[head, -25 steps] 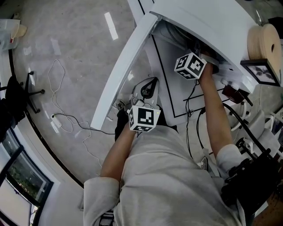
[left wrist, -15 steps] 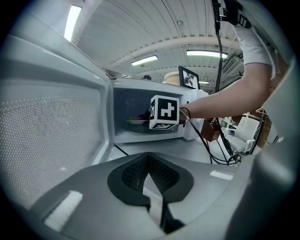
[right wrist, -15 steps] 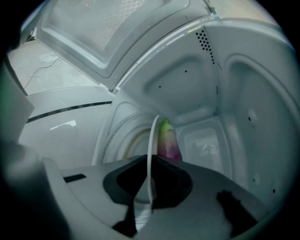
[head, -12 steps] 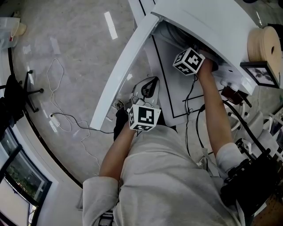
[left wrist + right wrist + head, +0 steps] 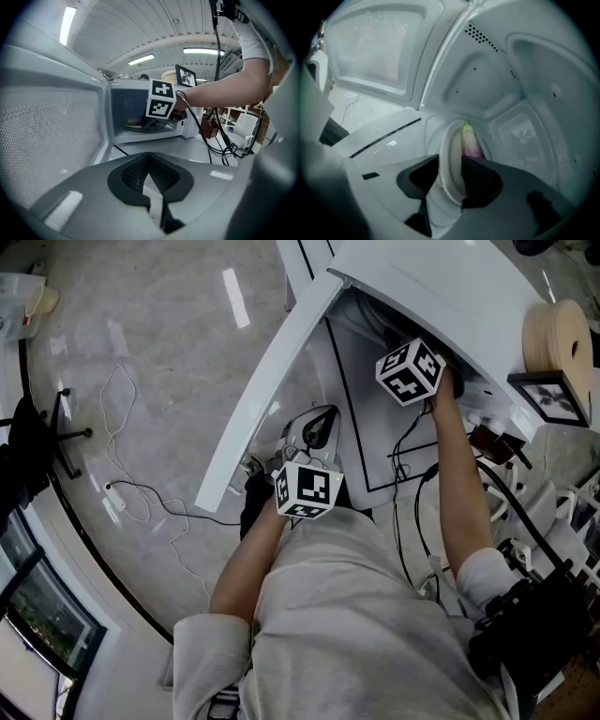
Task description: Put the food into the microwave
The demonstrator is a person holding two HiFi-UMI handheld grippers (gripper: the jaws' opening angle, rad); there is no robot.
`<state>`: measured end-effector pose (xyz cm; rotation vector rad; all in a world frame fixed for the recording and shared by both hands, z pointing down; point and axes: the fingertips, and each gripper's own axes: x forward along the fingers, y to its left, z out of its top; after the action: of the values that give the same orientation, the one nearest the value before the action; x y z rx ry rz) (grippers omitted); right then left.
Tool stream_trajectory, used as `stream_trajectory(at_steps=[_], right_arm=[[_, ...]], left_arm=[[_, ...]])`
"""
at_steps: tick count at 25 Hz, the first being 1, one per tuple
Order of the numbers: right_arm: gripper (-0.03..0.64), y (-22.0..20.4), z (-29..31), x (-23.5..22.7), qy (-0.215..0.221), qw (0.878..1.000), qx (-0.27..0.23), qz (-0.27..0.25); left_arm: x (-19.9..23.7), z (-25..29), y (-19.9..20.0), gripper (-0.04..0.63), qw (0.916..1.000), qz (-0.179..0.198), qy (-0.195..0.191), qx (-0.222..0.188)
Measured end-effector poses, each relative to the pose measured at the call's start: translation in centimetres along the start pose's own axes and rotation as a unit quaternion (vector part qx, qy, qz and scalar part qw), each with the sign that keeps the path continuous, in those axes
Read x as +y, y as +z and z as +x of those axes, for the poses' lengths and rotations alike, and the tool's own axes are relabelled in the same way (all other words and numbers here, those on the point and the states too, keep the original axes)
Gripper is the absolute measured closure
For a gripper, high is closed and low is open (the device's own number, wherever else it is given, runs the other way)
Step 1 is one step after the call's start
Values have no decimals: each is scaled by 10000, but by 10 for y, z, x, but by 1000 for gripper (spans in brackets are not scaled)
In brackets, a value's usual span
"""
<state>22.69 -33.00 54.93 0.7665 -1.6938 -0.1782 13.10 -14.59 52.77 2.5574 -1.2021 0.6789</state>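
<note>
Microwave [image 5: 126, 101] stands open — colourful food [image 5: 133, 123] inside; left hand-held gripper [image 5: 150, 180] closed, empty.

A thin white cable [image 5: 141, 491] loops across the grey floor [image 5: 169, 352], well left of the left gripper [image 5: 314, 425]. A black stand [image 5: 42, 442] is farther left. Well to that gripper's right, a wooden spool [image 5: 560, 334] sits just beside a picture frame [image 5: 553, 395], with a brown holder [image 5: 492, 439] and black cables [image 5: 405, 460] nearer.
</note>
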Motion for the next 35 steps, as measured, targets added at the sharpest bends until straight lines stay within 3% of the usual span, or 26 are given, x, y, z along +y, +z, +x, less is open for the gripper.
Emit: stream_trajectory(at_steps=[11,16,22,35], right_arm=[[466,5,-36,19,-310,9993,-141,-138],[570,11,-62,31,-485,9985,-237,-130],[598,19,-93,52,-645,9974,-324,10],[606,32,-159,97,-1038,9937,-360,215]], left_arm=[[-4,-12,2,588,9999,46,-145,-57],[-13,-27,1,588,9993,179,-313,-77],[-15,-45,2,588,9981,324,-507,-157],[-21,-84,12,588,9938,415,-887,-531]])
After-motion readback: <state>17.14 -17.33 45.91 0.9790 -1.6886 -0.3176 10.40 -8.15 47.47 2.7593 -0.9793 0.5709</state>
